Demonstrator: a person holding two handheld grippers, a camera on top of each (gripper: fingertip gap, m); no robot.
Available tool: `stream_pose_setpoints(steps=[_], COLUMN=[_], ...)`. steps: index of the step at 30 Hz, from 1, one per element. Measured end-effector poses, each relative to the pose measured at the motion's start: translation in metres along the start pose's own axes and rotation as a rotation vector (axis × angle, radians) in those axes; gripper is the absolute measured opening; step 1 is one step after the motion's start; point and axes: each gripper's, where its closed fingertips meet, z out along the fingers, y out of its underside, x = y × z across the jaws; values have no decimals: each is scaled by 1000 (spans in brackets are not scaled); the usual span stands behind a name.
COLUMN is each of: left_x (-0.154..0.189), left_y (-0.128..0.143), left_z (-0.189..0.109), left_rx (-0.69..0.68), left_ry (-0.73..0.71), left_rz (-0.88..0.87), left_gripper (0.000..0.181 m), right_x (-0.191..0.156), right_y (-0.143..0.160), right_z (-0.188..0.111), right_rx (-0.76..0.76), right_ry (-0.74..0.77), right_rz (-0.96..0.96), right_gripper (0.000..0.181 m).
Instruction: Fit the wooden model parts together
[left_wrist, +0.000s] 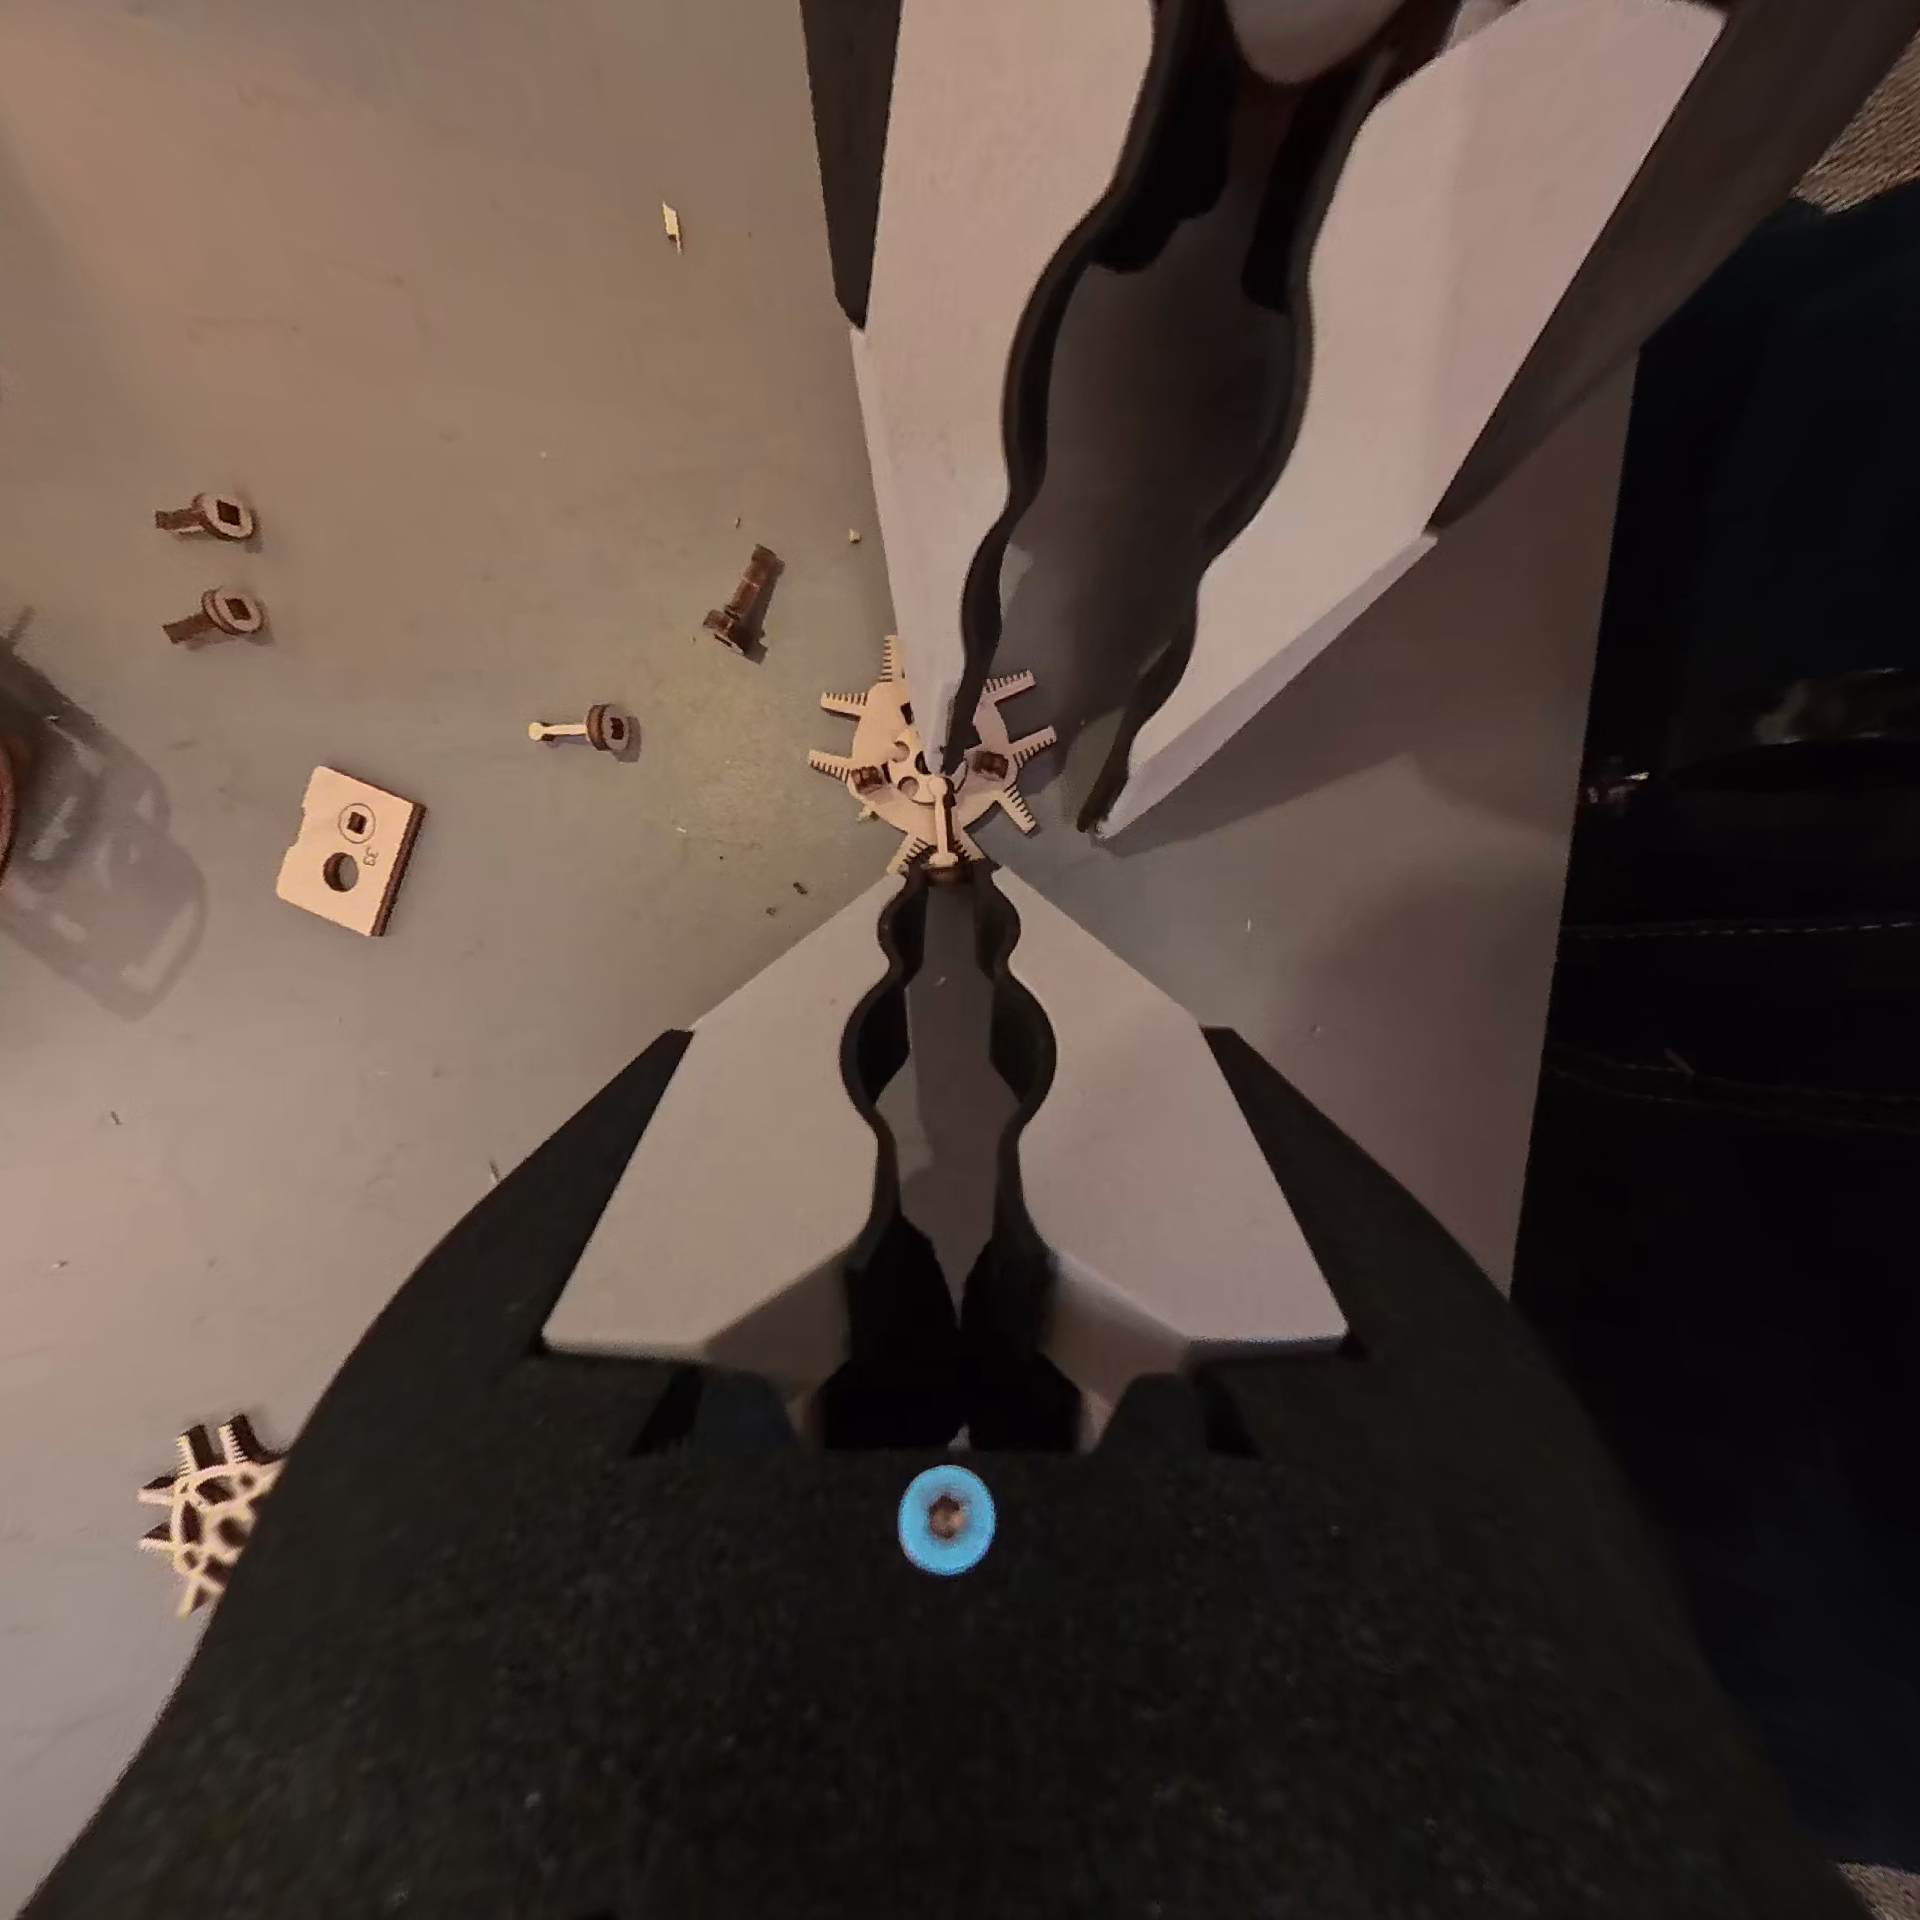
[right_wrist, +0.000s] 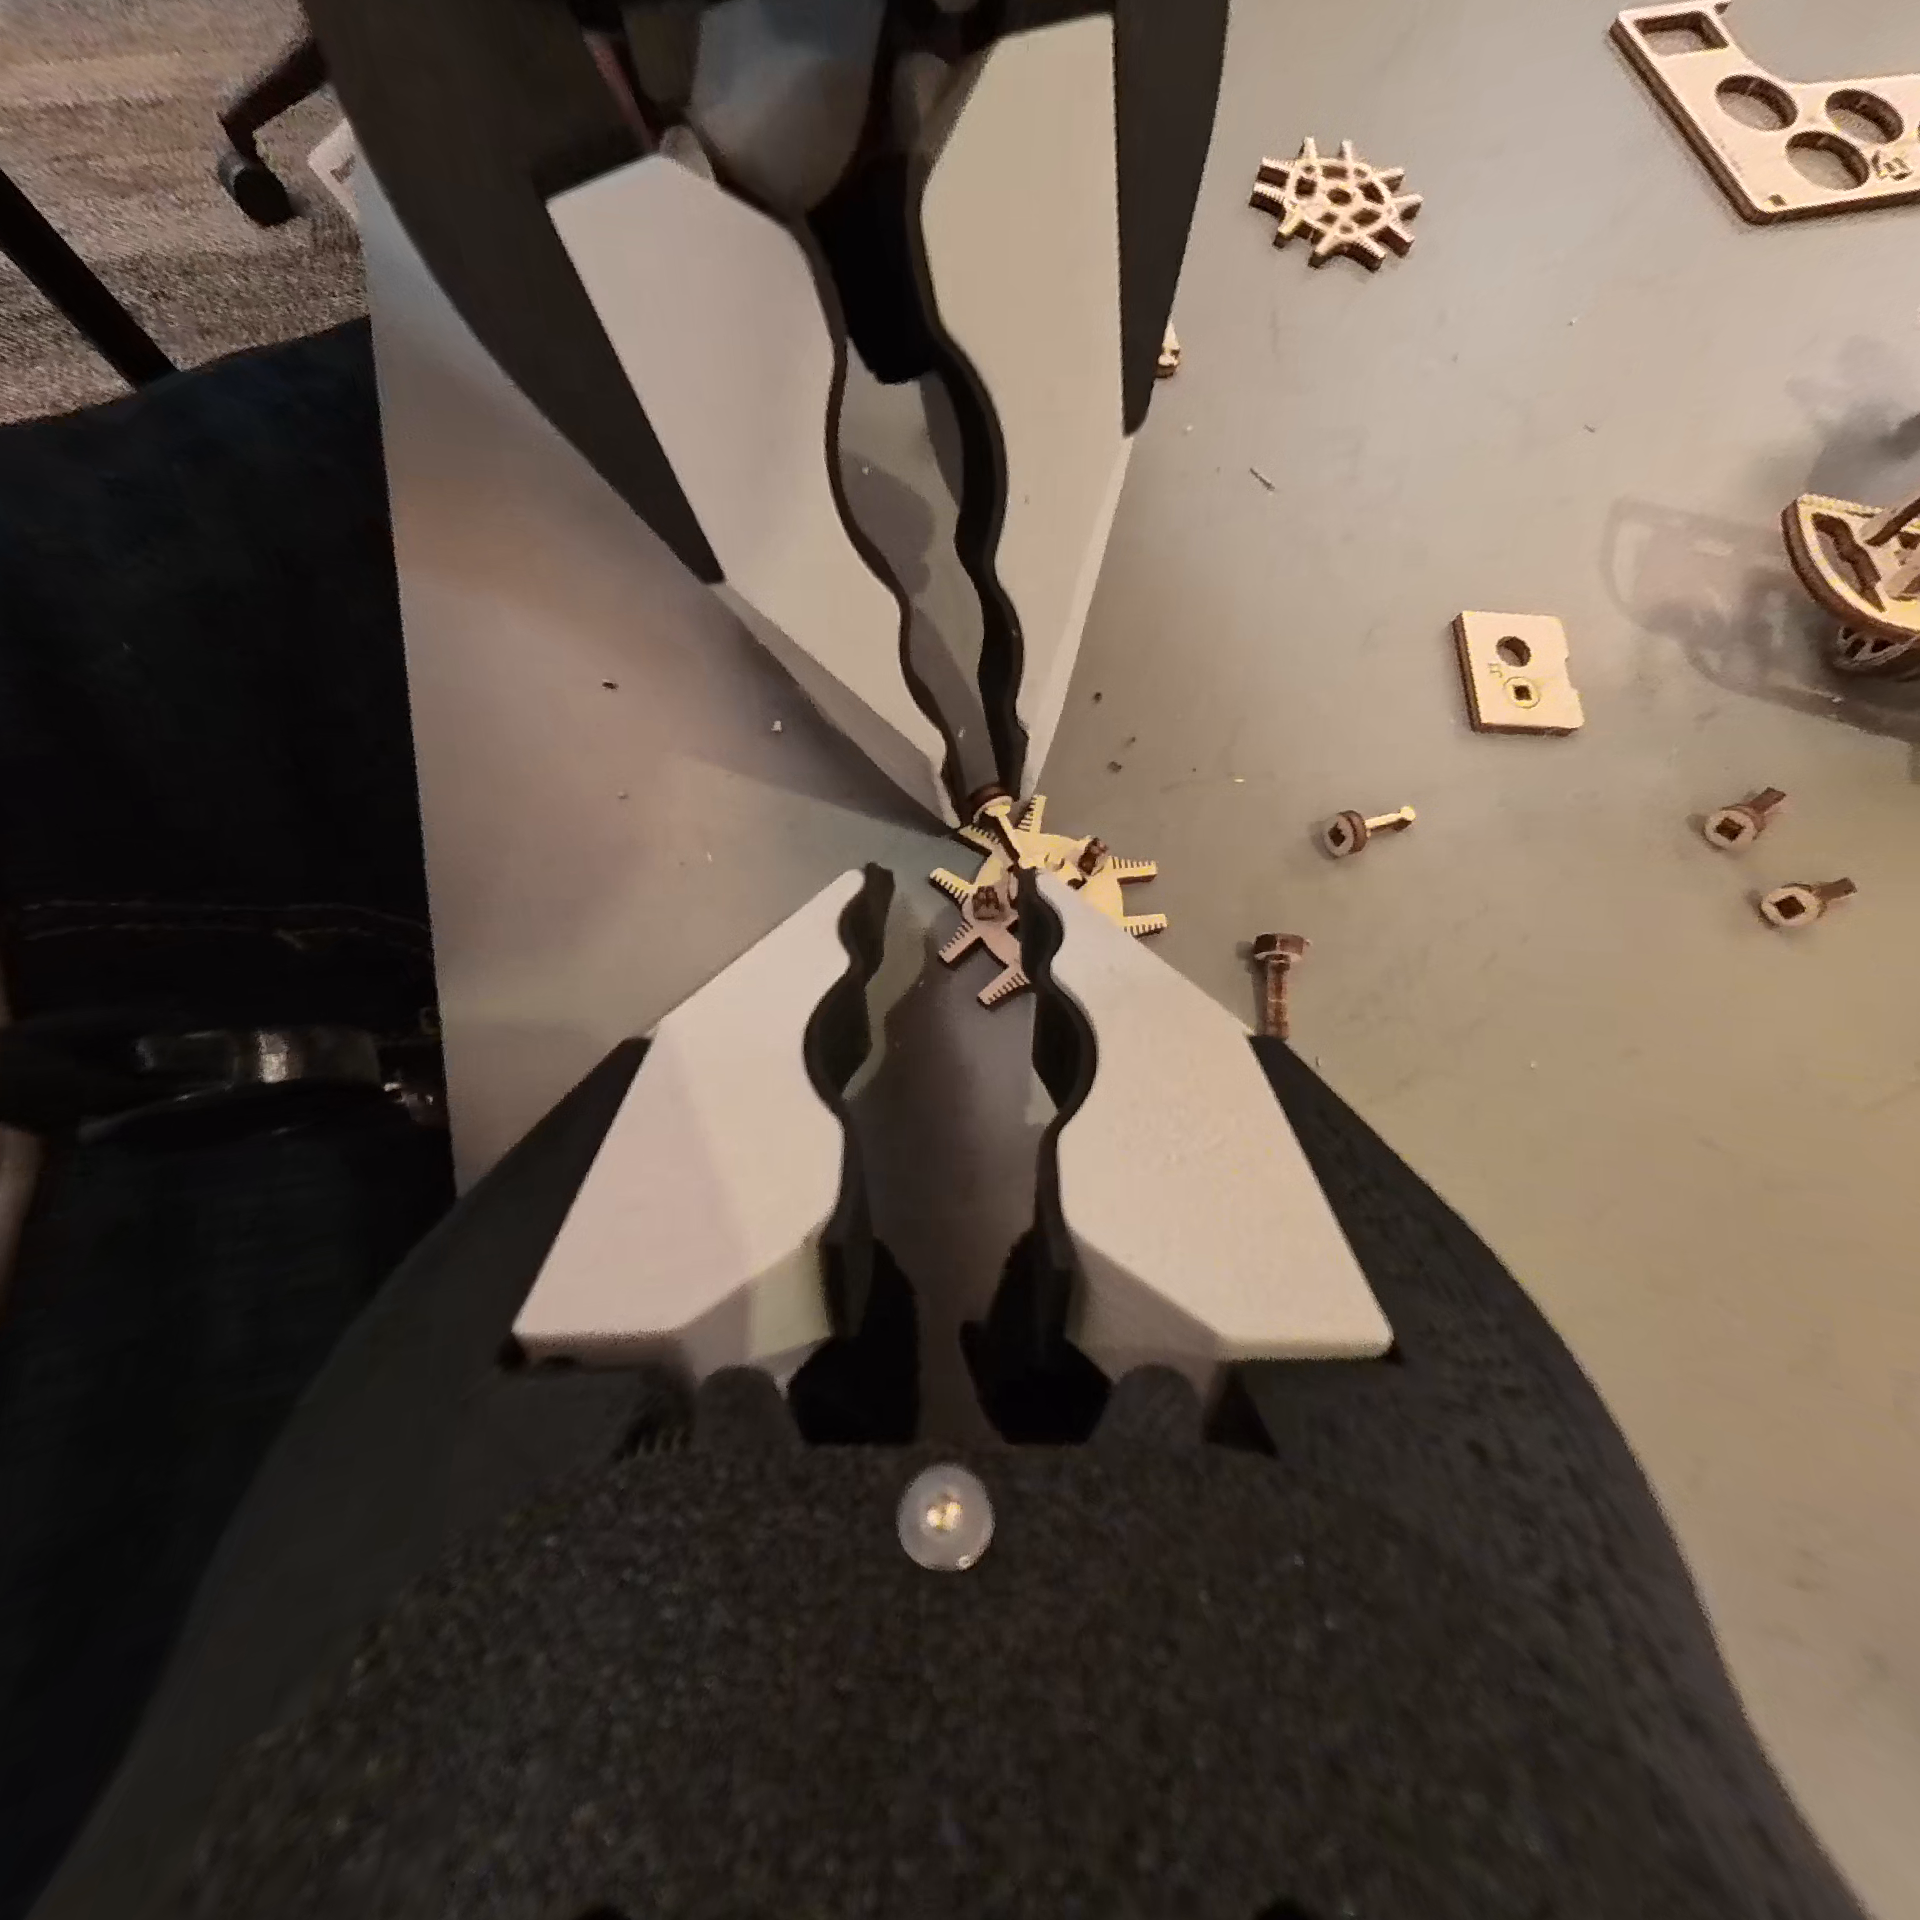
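A pale wooden wheel with toothed spokes (left_wrist: 883, 748) lies flat on the grey table (left_wrist: 520, 416). My left gripper (left_wrist: 943, 878) is shut on a small wooden pin (left_wrist: 942, 831) and holds its tip at the wheel's hub. My right gripper (right_wrist: 954, 881) is open. One of its fingertips (right_wrist: 1031, 894) rests on the wheel (right_wrist: 1127, 883) and the other stands off the wheel's edge. In the right wrist view the left gripper (right_wrist: 987, 795) comes in from the top, closed on the pin's dark head (right_wrist: 992, 802). In the left wrist view the right gripper (left_wrist: 1023, 795) comes in from the top.
A square plate with two holes (left_wrist: 348, 852) and several loose pins such as one (left_wrist: 587, 727) and a dark bolt (left_wrist: 746, 601) lie left of the wheel. A second toothed wheel (right_wrist: 1335, 203), a punched sheet (right_wrist: 1766, 114) and a part-built model (right_wrist: 1860, 592) lie farther off. A person's leg (right_wrist: 187, 727) is at the table edge. Left and right tips are no more than a few centimetres apart.
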Motion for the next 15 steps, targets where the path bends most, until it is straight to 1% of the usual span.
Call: stream_pose_setpoints(steps=[2,4,6,10,13,15], left_x=[-1,-2,-2,-1,-1,0], left_y=[1,0,0,-2,-3,-3], left_z=[1,1,1,2,2,2], left_rx=[-10,-19,-26,-30,-37,-37], left_ry=[-24,-49,-61,-57,-62,-59], left_rz=[23,43,54,54,56,50], left_gripper=[6,6,6,6,6,6], right_x=[0,-2,0,-2,-4,-2], right_y=[-1,-2,-7,-10,-4,-3], right_z=[1,-1,-5,-6,1,0], right_rx=[3,10,43,56,23,22], right_ry=[-3,-38,-48,-67,-61,-47], right_rz=[22,61,90,74,60,68], right_gripper=[27,30,30,32,34,30])
